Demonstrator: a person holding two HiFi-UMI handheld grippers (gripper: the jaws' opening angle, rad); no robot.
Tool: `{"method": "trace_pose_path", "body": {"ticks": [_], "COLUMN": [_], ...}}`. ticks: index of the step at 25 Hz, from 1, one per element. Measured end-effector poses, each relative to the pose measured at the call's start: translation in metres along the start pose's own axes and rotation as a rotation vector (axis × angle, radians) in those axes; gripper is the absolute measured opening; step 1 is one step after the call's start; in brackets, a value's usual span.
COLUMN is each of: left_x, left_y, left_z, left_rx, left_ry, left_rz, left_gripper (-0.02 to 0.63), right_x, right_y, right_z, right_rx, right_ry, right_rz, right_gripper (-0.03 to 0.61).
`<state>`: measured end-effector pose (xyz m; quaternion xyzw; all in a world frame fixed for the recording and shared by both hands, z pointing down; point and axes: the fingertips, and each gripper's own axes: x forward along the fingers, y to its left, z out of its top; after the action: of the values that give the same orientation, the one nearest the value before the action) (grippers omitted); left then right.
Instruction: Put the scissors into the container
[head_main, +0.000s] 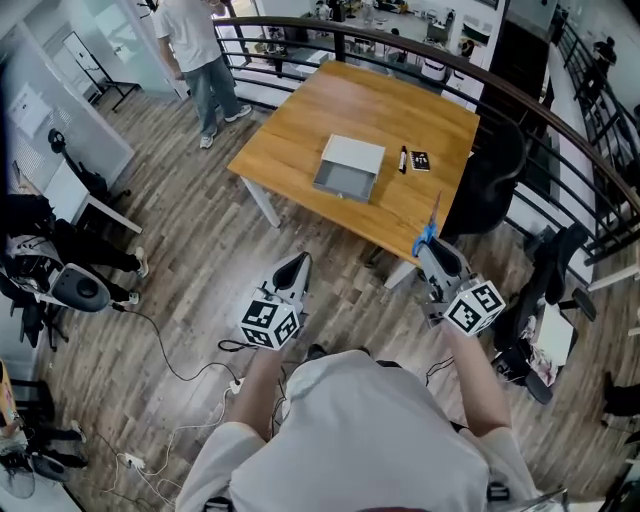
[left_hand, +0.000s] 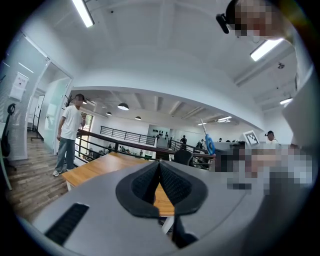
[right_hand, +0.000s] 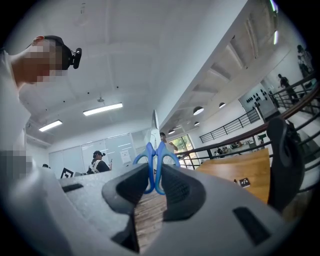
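Two blue oval scissors (right_hand: 150, 165) loops sit clamped in the right gripper (right_hand: 156, 176).

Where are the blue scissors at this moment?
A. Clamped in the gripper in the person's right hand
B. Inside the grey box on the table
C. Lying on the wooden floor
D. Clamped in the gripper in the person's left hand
A: the right gripper view shows the scissors pinched between the right gripper pads, while the container sits apart on the table.
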<state>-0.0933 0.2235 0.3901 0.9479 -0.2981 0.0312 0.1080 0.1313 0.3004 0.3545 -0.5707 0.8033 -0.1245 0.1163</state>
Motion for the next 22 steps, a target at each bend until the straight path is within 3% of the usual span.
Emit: {"method": "trace_pose_path", "body": {"ticks": [11,22], "left_x": [0.002,0.034], "left_y": [-0.007,0.042], "left_z": [-0.009,-0.002], "left_rx": [-0.011,-0.026], "left_ry": [-0.002,0.002], "left_rz": [0.037,0.009], "left_gripper": [-0.006,-0.006], "right_x": [0.000,0.050], "right_y": [-0.012,-0.027], "right_z": [-0.015,-0.021], "right_rx": [0.011,0.020], "right_ry": [0.032,0.043], "right_rz": [0.030,-0.009], "right_gripper": [0.082,0.082]}}
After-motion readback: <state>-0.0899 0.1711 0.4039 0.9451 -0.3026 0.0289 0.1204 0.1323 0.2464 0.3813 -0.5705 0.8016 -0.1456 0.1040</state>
